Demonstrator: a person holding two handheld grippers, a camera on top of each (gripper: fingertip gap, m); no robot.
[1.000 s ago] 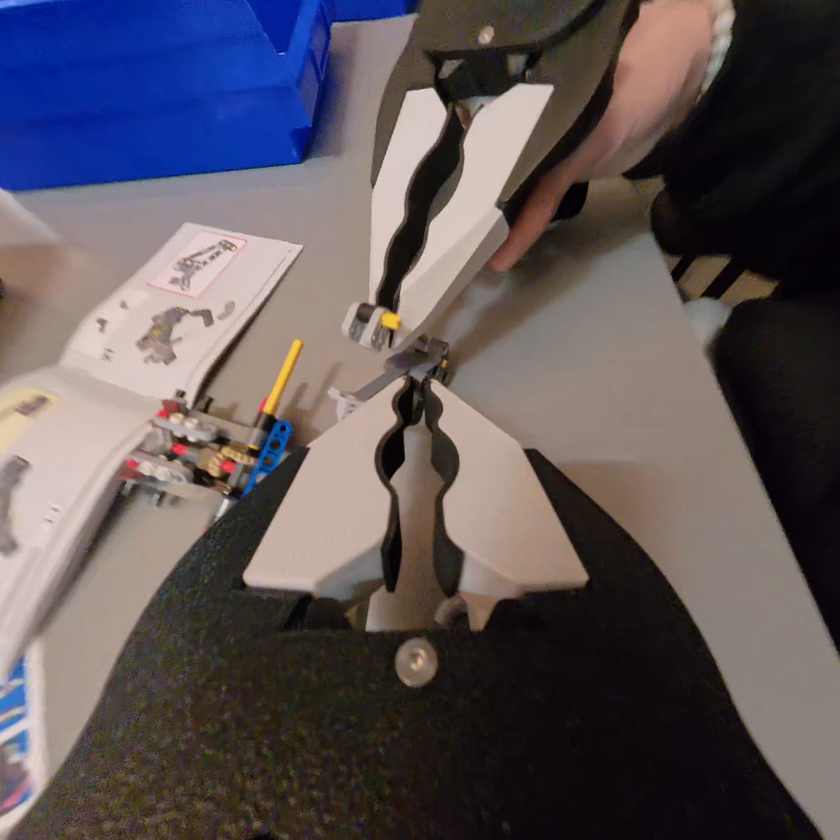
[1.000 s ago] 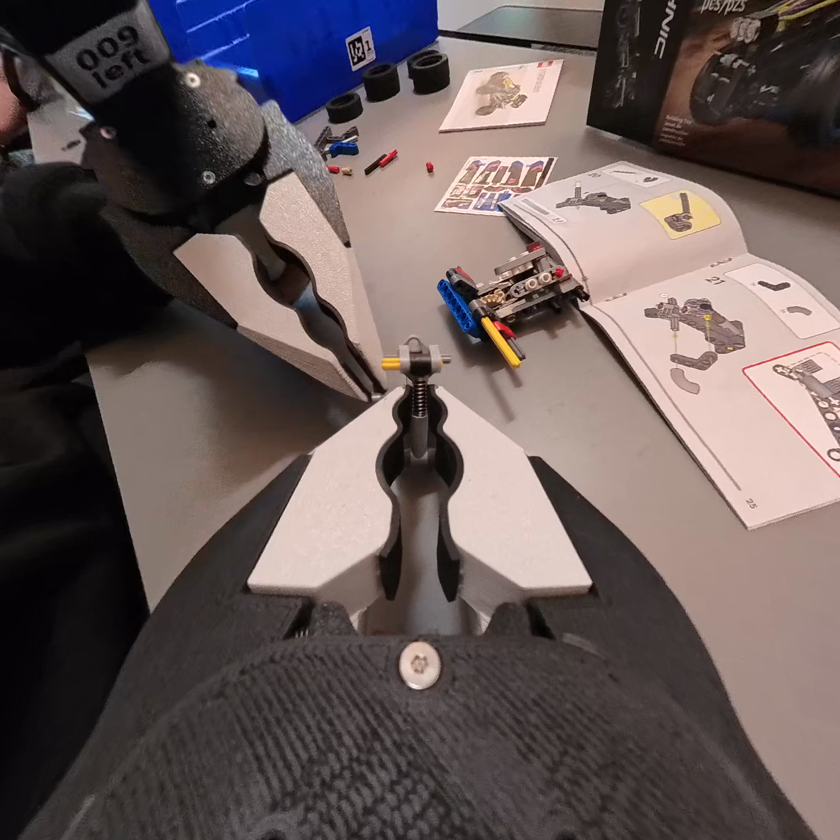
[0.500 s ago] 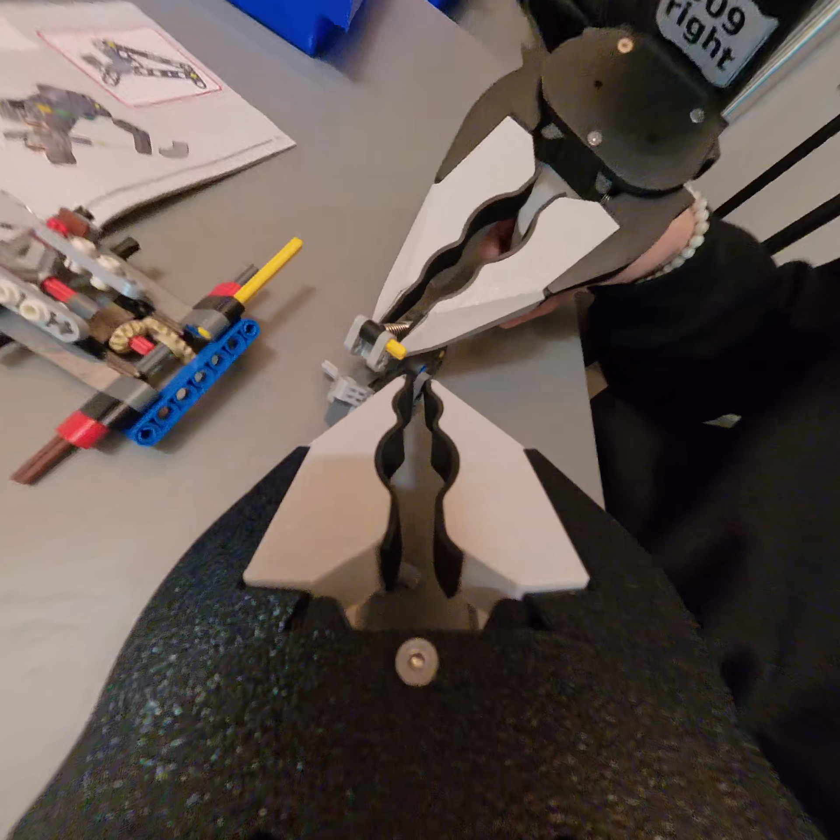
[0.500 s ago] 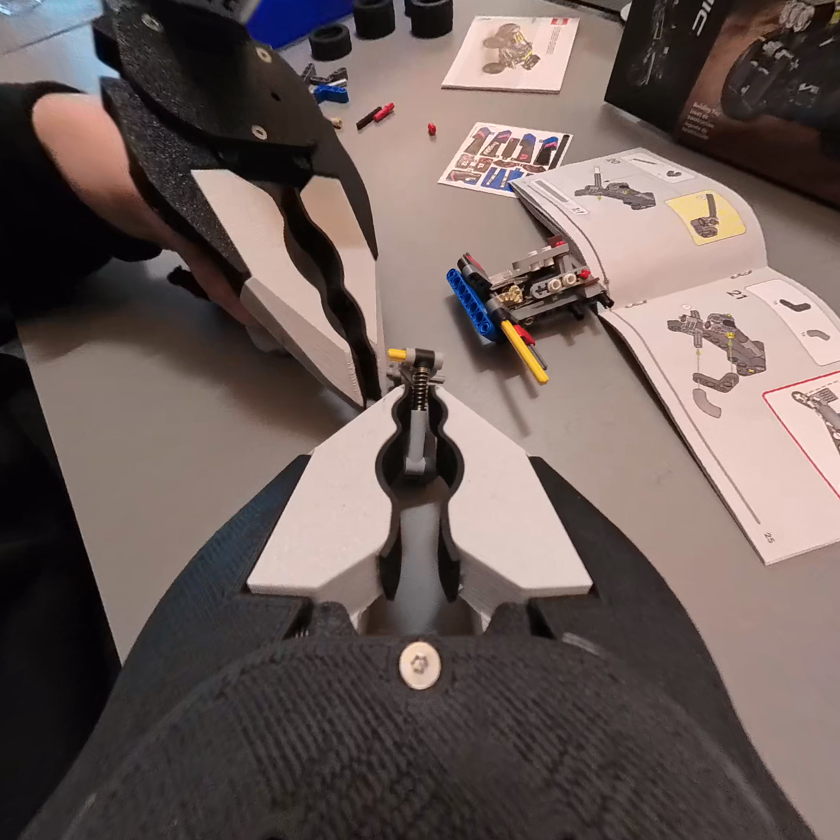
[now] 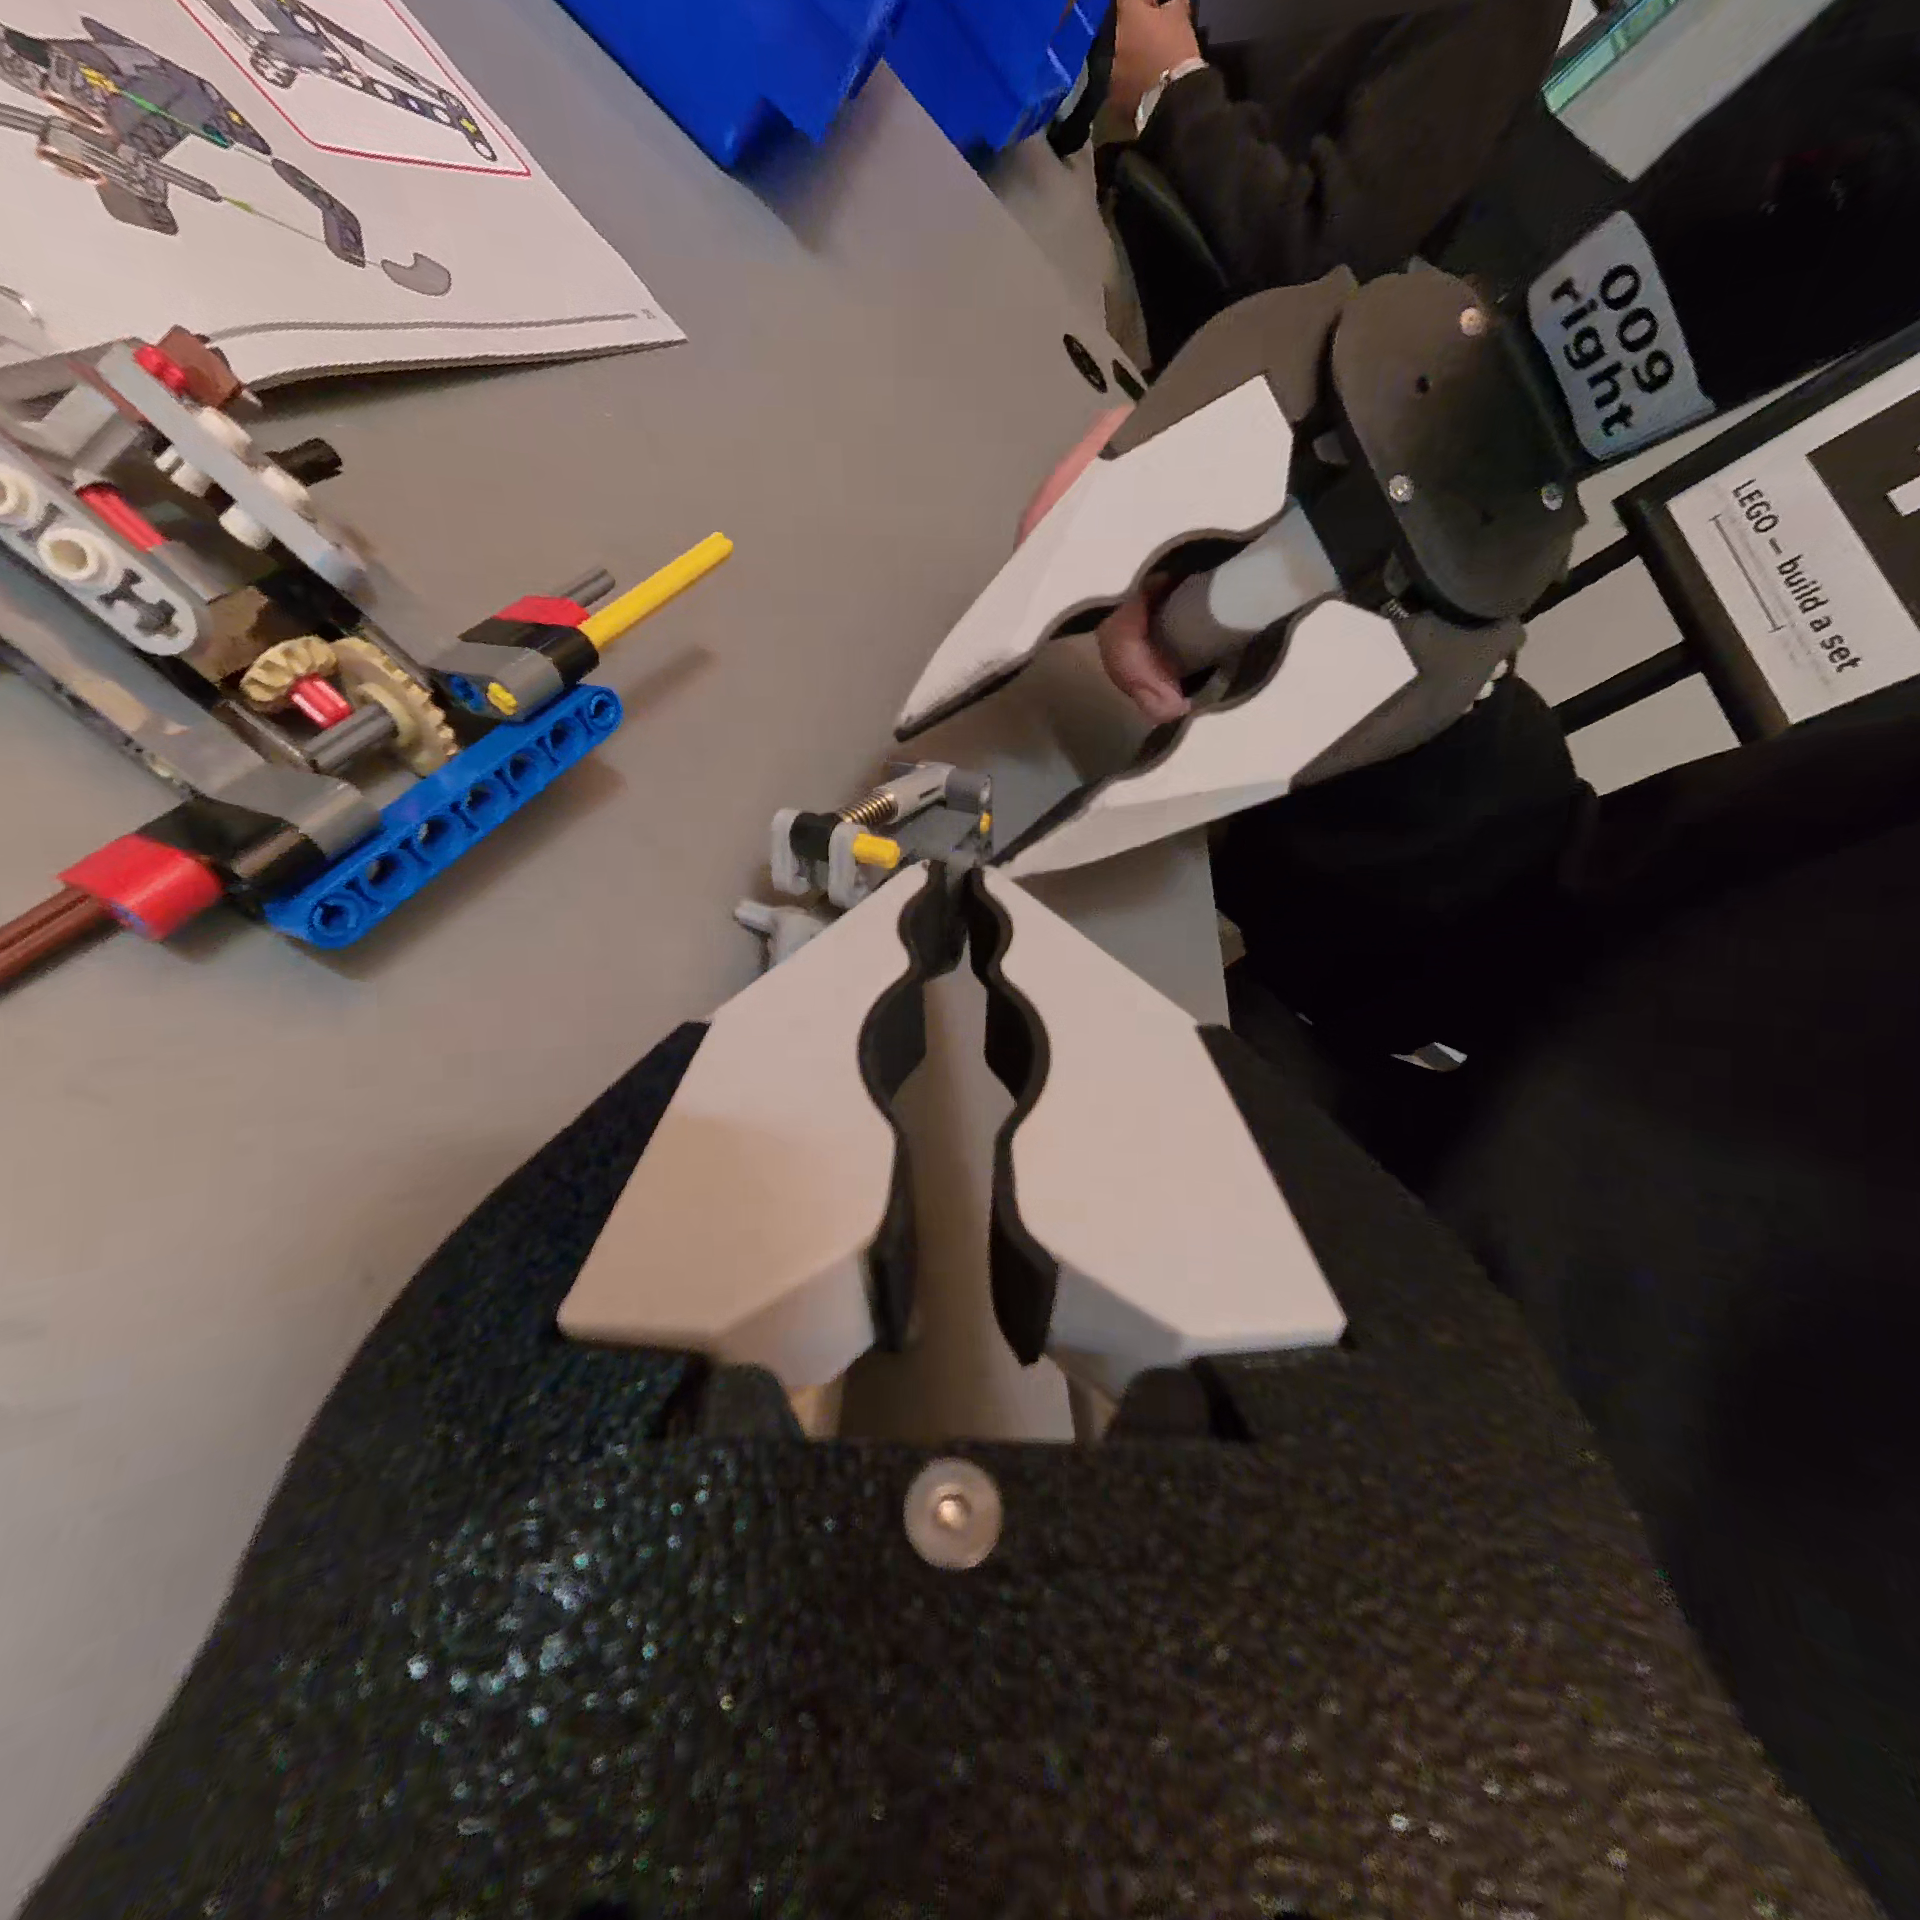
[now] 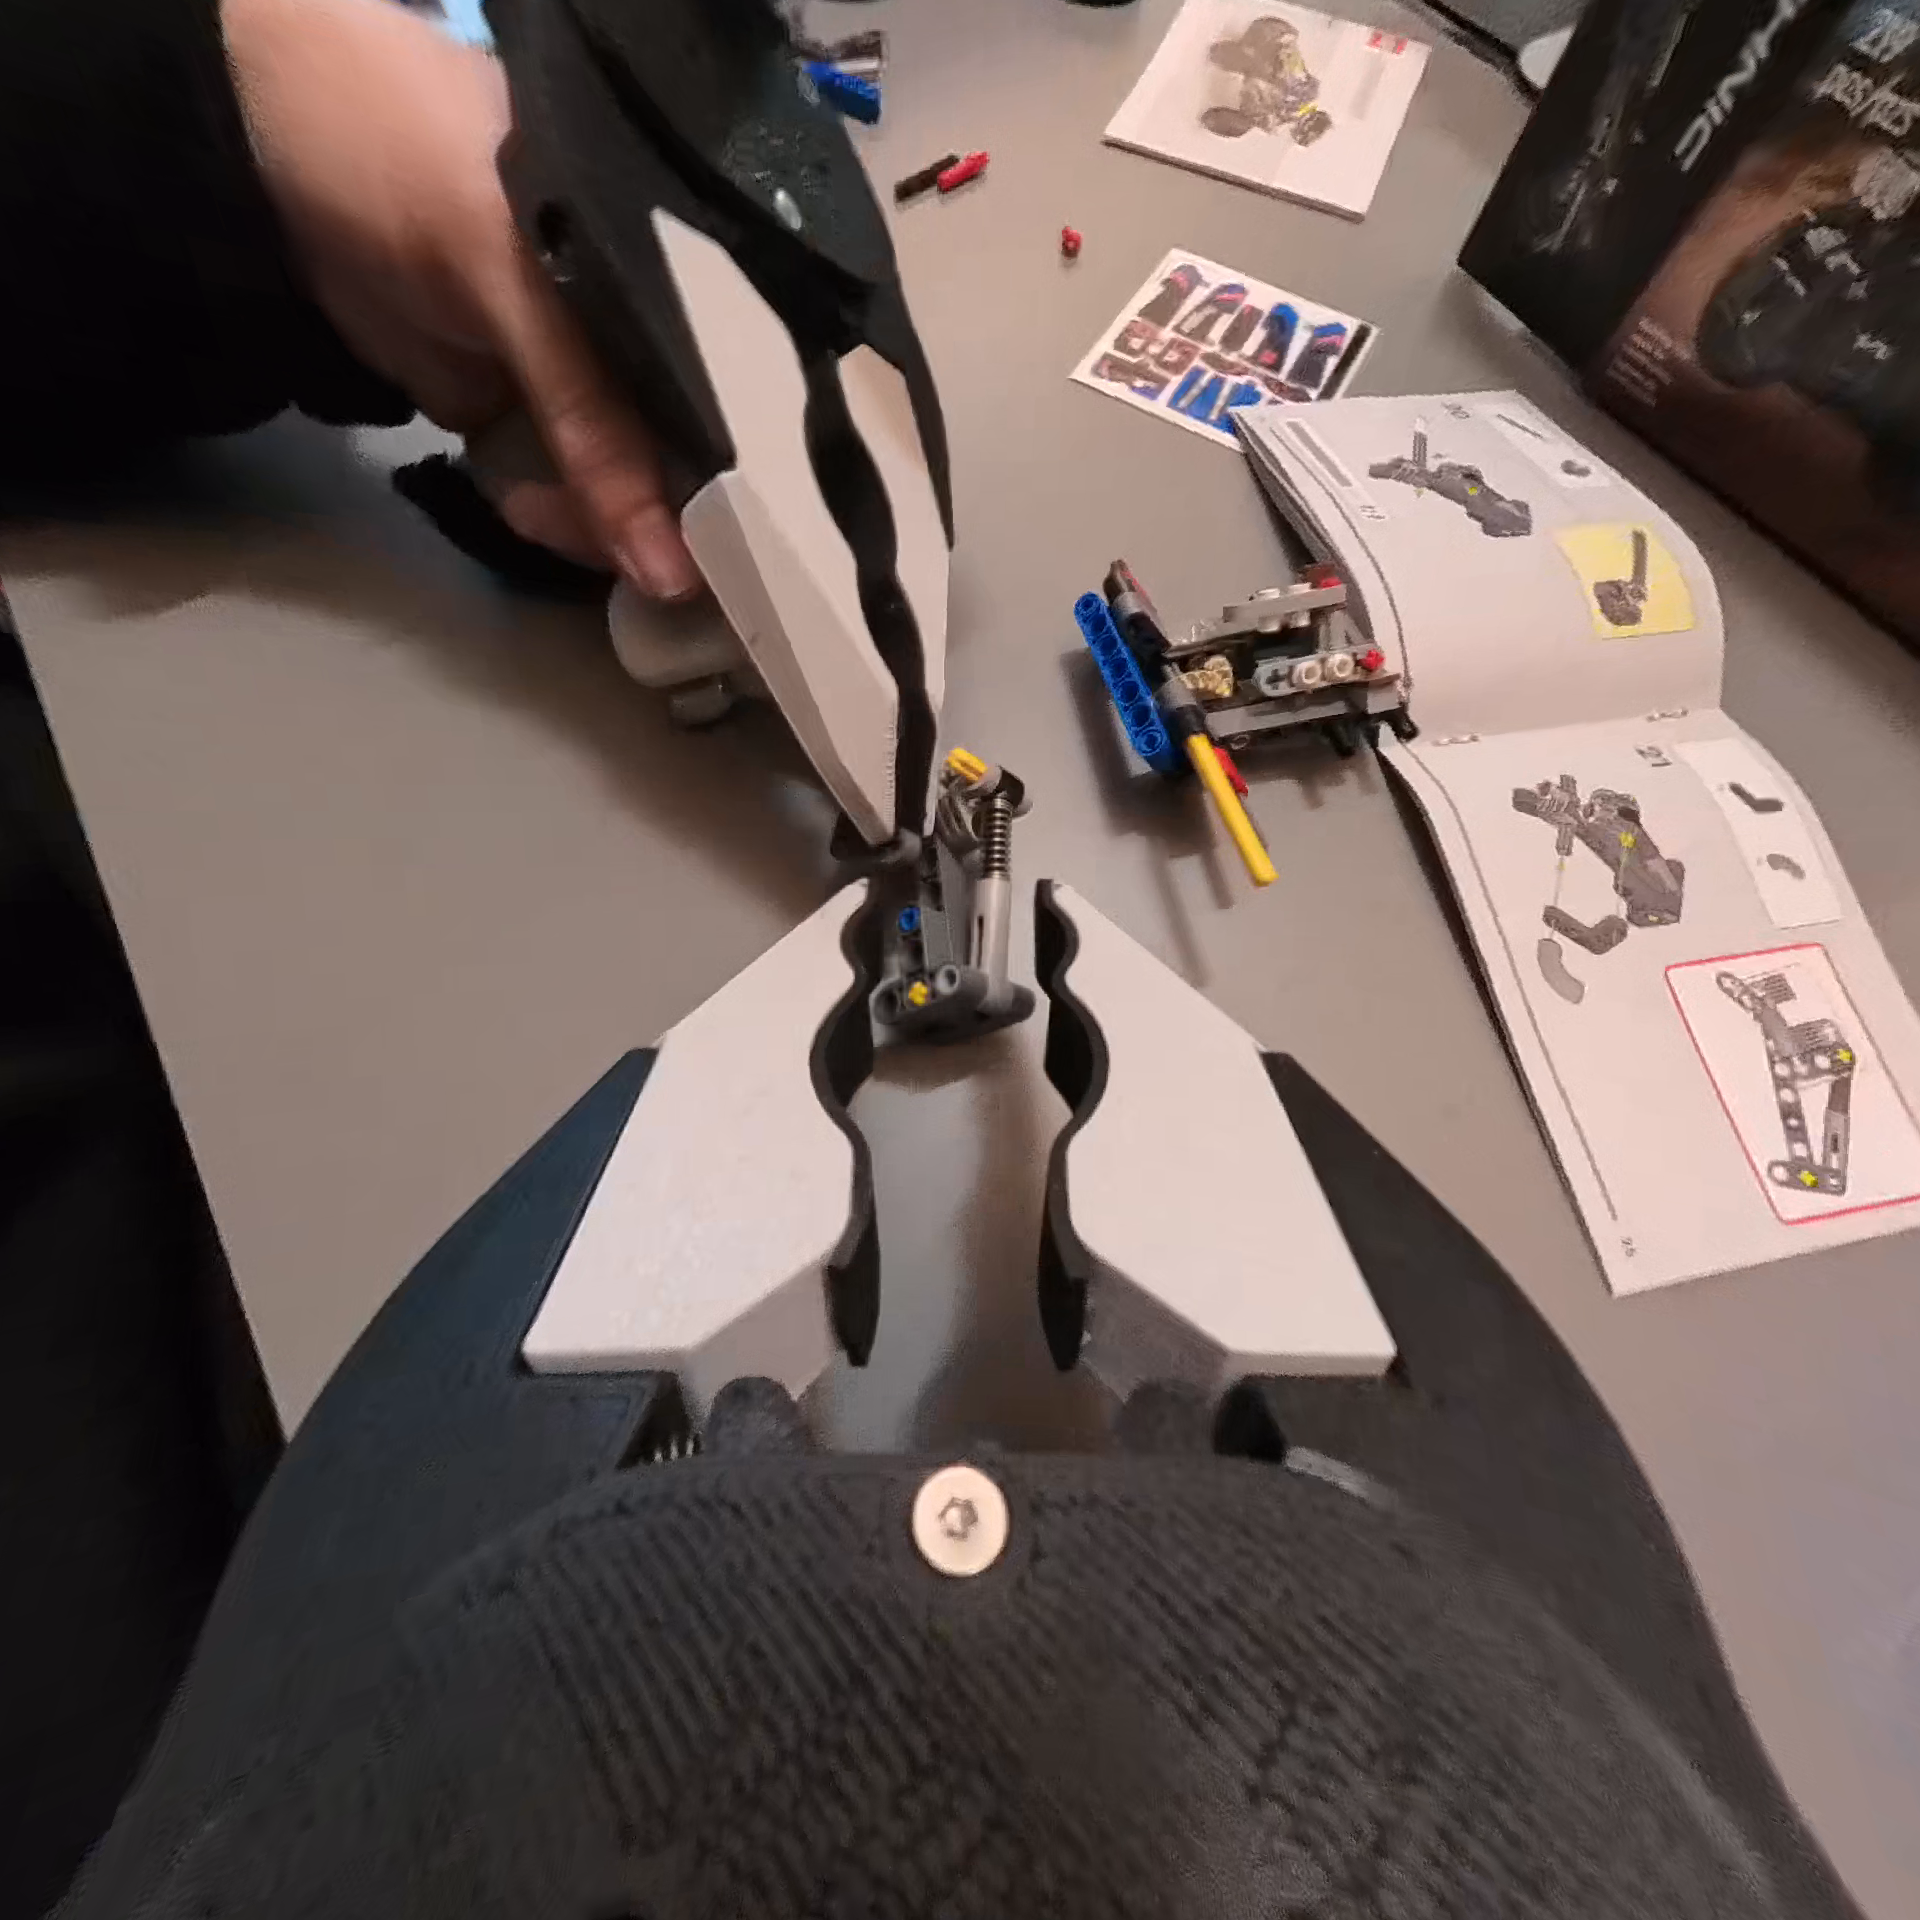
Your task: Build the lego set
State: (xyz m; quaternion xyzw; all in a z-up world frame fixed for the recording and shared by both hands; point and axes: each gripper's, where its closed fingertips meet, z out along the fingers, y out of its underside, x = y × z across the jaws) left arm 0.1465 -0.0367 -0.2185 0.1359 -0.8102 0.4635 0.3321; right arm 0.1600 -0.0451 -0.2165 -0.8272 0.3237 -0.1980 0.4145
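Observation:
A small grey sub-assembly with a spring shock absorber and yellow pins (image 6: 951, 914) sits between my two grippers; it also shows in the left wrist view (image 5: 894, 821). My left gripper (image 5: 951, 894) is shut on its dark end, and shows from above in the right wrist view (image 6: 894, 831). My right gripper (image 6: 951, 894) is open, its fingers standing either side of the sub-assembly without gripping it. It shows open in the left wrist view (image 5: 951, 795). The partly built chassis with a blue beam and yellow axle (image 6: 1226, 665) lies on the grey table (image 6: 416, 831).
An open instruction booklet (image 6: 1558, 727) lies against the chassis (image 5: 312, 675). A sticker sheet (image 6: 1226, 343), a leaflet (image 6: 1268, 94), loose pins (image 6: 940, 177) and the dark set box (image 6: 1714, 208) lie farther back. Blue bins (image 5: 831, 62) stand behind. Both grippers' tips are close together, under 4 cm apart.
My right gripper has opened and let go of the shock absorber. My left gripper stays shut on the sub-assembly, which has tilted over. Both grippers have moved closer to the table.

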